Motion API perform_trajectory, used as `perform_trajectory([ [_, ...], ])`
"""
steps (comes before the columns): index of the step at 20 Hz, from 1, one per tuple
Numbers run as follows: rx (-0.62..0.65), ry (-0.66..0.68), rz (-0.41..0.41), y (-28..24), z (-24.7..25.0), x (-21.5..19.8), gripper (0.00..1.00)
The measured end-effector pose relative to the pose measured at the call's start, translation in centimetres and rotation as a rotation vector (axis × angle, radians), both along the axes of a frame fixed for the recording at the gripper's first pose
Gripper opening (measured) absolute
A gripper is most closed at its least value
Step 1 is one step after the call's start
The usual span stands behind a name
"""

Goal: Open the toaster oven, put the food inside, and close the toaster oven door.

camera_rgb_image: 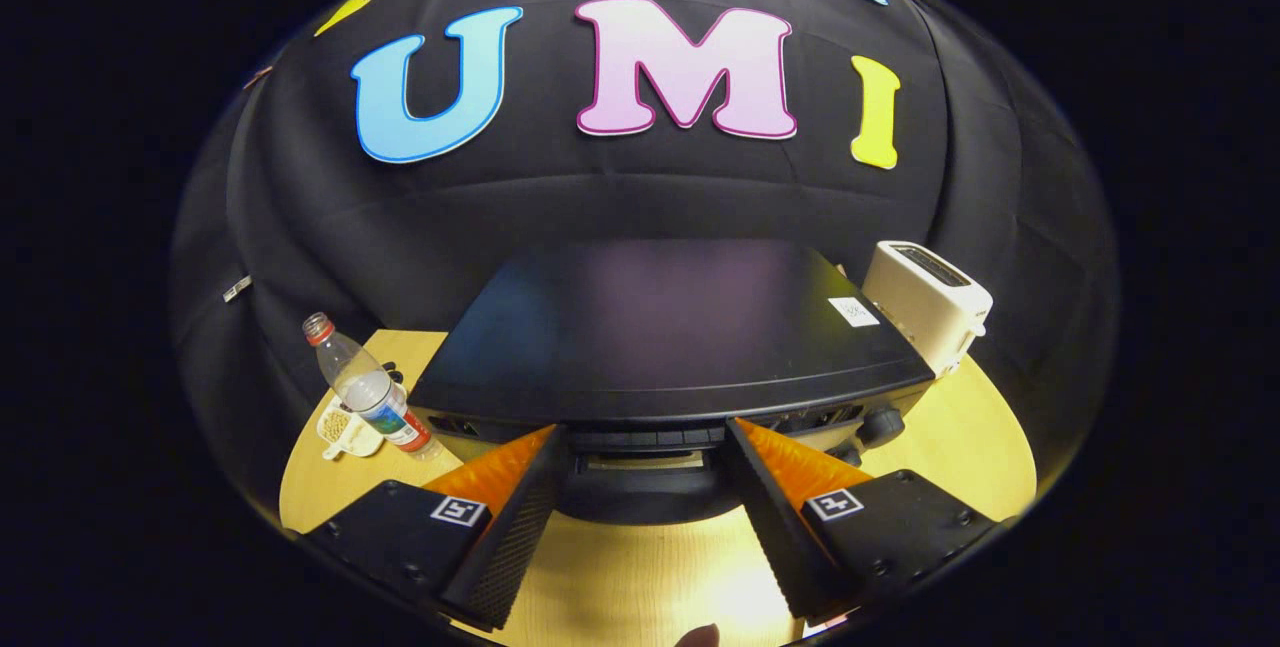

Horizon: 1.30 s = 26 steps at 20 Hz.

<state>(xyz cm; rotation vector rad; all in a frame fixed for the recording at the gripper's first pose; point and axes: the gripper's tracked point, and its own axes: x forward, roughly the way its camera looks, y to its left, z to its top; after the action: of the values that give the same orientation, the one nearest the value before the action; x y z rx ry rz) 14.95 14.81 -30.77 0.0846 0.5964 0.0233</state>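
Just ahead of the fingers: toaster oven [670, 327] door handle [645, 439], long axis crosswise
Gripper [640, 447]: wide open, holding nothing, handle between its tips

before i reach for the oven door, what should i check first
1. Tool open: ok, its two fingers stand wide apart with nothing between them.
2. Tool lined up with the toaster oven: ok, the front top edge sits just ahead, centred between the fingers.
3. Door state: cannot tell; the view looks down on the oven's top, and the dark door handle below that edge is all that shows of the front.
4. Path clear: ok, bare table lies between the fingers and the oven.
5. Side clutter: ok, the water bottle and small cup stand off to one side, the white toaster to the other.
6. Food to load: cannot tell.
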Motion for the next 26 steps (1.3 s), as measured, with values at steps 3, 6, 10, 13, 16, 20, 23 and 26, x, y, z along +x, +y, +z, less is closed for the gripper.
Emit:
perform_trajectory([
  [3, 0.021, 0.005, -0.007, -0.1, -0.4, -3.1, 1.00],
  [6, 0.030, 0.029, -0.009, -0.2, -1.7, -6.2, 1.00],
  [10, 0.005, 0.103, 0.024, -0.3, -4.7, -10.2, 0.99],
  [13, 0.000, 0.177, 0.030, -0.5, -7.4, -12.5, 0.99],
  [16, -0.002, 0.244, 0.047, -0.7, -9.8, -14.4, 0.99],
  [20, 0.013, 0.306, 0.064, -1.5, -10.8, -17.1, 0.99],
  [23, 0.057, 0.317, 0.073, -2.2, -9.0, -18.4, 0.99],
  [26, 0.157, 0.365, 0.087, -4.1, -6.6, -19.6, 0.99],
])
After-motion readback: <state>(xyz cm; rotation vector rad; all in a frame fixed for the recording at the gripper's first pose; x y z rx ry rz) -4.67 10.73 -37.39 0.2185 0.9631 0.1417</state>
